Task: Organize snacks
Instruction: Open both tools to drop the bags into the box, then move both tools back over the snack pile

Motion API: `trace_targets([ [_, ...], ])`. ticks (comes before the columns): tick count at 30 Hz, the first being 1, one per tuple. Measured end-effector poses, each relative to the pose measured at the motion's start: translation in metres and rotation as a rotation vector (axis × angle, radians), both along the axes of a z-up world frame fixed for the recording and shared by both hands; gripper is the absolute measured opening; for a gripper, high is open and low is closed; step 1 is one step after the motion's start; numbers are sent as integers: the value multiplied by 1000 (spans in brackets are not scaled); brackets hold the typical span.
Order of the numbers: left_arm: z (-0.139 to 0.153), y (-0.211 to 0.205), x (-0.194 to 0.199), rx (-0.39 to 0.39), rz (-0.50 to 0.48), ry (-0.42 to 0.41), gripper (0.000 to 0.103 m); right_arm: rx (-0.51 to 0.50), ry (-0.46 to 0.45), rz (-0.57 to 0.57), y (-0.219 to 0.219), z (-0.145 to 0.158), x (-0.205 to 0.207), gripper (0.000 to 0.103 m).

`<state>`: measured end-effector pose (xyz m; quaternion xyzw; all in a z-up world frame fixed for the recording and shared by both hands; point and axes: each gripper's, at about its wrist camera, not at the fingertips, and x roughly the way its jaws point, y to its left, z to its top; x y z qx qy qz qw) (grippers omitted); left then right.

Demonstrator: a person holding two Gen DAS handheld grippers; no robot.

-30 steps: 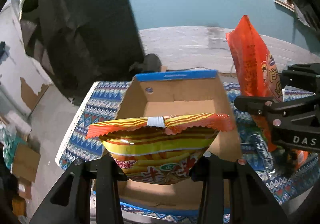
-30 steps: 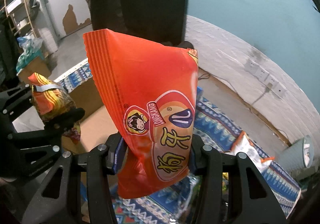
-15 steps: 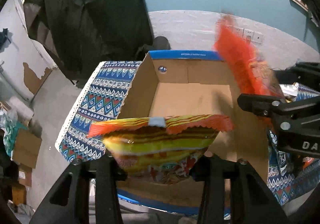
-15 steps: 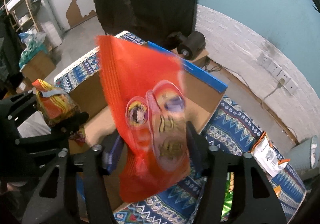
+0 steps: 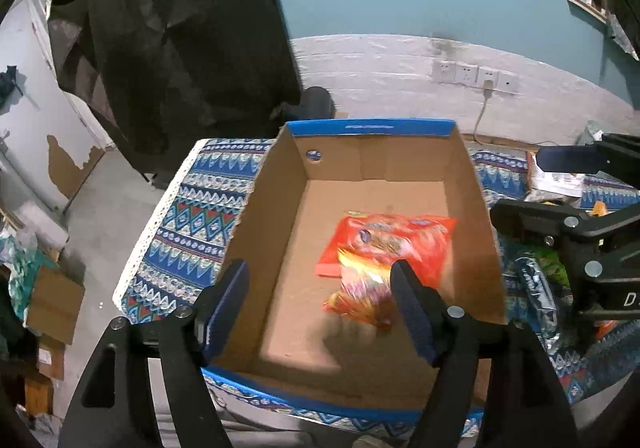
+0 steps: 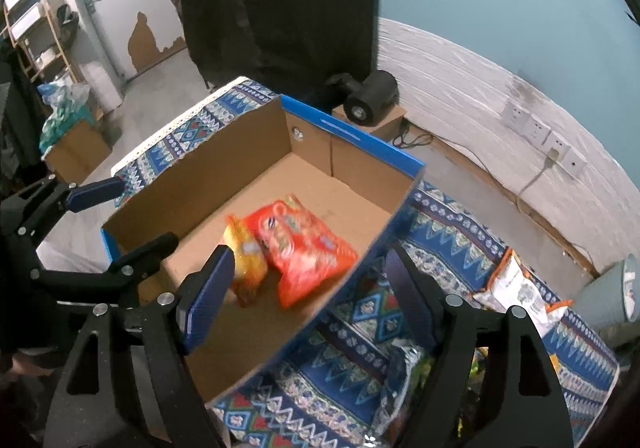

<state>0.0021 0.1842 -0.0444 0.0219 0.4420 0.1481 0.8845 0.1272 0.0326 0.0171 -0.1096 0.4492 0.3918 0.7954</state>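
An open cardboard box with a blue rim (image 5: 372,127) (image 6: 352,138) stands on a patterned blue cloth. An orange-red snack bag (image 5: 394,238) (image 6: 308,248) lies on the box floor. A yellow-orange snack bag (image 5: 362,294) (image 6: 246,260), blurred, lies beside it. My left gripper (image 5: 320,300) is open and empty above the box's near edge. My right gripper (image 6: 308,296) is open and empty above the box's right wall.
More snack bags lie on the cloth right of the box: a white one (image 6: 516,288) and dark foil ones (image 6: 404,372) (image 5: 536,292). A black round device on a small carton (image 6: 370,98) sits behind the box. Wall sockets (image 5: 472,74) are on the back wall.
Both grippers opened and let go of their bags. The orange-red bag and the yellow-orange bag dropped into the box. Both grippers now hold nothing.
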Motion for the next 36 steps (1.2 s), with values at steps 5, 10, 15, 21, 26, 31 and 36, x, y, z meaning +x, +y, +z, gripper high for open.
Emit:
trace_targets([
  [5, 1, -15, 3, -32, -34, 2, 75, -13, -10, -17, -25, 0, -2, 79],
  [10, 2, -37, 8, -46, -79, 10, 75, -17, -13, -41, -54, 0, -1, 79],
  [15, 1, -61, 12, -51, -124, 22, 75, -25, -16, -76, -85, 0, 0, 79],
  [21, -3, -84, 17, -69, -165, 47, 75, -38, -25, -112, -120, -2, -1, 79],
  [26, -10, -102, 23, -100, -192, 79, 75, -61, -16, -153, -151, -10, 0, 79],
  [31, -18, -125, 30, -134, -217, 115, 75, -74, -14, -198, -182, -16, 1, 79],
  [36, -31, -148, 39, -142, -239, 159, 75, -88, 0, -245, -211, -24, 1, 79],
])
